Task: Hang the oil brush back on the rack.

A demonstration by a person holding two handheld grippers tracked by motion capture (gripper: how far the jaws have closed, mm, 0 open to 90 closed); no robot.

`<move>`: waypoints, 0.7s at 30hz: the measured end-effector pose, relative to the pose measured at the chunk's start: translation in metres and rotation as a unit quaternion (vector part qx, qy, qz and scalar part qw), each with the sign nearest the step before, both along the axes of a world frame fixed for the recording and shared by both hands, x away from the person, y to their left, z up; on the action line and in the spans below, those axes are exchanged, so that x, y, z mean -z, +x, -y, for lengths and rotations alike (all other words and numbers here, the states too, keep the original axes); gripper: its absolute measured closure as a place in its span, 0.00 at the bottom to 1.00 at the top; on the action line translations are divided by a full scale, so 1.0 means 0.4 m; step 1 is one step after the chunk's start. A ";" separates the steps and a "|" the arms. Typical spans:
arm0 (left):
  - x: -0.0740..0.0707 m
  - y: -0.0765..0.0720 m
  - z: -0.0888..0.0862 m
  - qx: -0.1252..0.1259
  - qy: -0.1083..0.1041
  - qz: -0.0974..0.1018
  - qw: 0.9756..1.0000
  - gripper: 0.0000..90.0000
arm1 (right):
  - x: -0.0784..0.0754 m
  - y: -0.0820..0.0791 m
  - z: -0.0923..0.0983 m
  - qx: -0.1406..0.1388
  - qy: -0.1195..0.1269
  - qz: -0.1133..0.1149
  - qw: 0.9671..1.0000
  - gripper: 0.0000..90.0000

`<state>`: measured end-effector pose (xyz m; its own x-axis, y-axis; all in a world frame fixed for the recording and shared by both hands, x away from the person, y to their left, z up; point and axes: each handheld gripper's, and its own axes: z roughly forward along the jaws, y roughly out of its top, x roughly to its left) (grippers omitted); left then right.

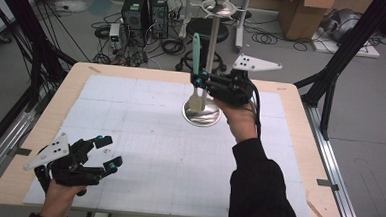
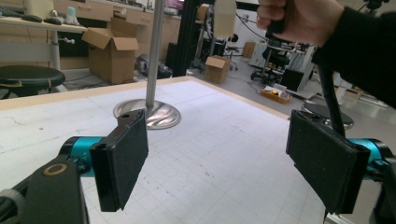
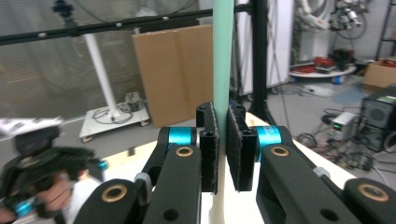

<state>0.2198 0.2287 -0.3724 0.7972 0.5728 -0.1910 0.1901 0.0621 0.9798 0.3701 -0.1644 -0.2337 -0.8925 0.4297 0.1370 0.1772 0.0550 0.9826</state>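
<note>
Wood-edged table (image 1: 300,124), white gridded mat (image 1: 144,136), cable-strewn grey floor (image 1: 84,37), cardboard boxes (image 1: 306,14)

Left gripper (image 1: 109,151): black body, teal collars, grey three-cornered plate with dark holes.
Right gripper (image 3: 222,154): black arms, brass-ringed screws, teal collars, black cable.
Pads (image 2: 122,156): black, rough-textured rectangles.
Sleeve (image 1: 259,192): black, long.

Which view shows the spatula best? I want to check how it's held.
The high view: the whole spatula hangs upright in the right tool beside the stand. The right gripper view shows its green handle clamped; the left gripper view shows its pale blade.
</note>
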 end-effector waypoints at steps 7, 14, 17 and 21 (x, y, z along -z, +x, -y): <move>0.001 -0.001 0.000 0.001 0.006 -0.001 1.000 0.24 | -0.030 0.057 -0.002 0.032 -0.002 -0.006 0.999 0.93; -0.001 -0.002 -0.014 -0.001 -0.005 0.001 1.000 0.24 | -0.029 0.092 -0.010 0.045 -0.003 -0.020 0.999 0.93; -0.001 -0.002 -0.013 -0.001 -0.004 0.002 1.000 0.24 | -0.024 0.102 -0.005 0.050 0.002 -0.027 0.998 0.93; -0.001 0.000 -0.015 -0.002 -0.006 0.000 1.000 0.24 | -0.019 0.113 0.003 0.053 0.006 -0.035 0.998 0.93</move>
<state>0.2197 0.2347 -0.3718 0.7954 0.5733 -0.1969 0.1890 0.0741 0.9792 0.4152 -0.1656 -0.2261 -0.8301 0.5191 0.2036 0.2502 0.0204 0.9680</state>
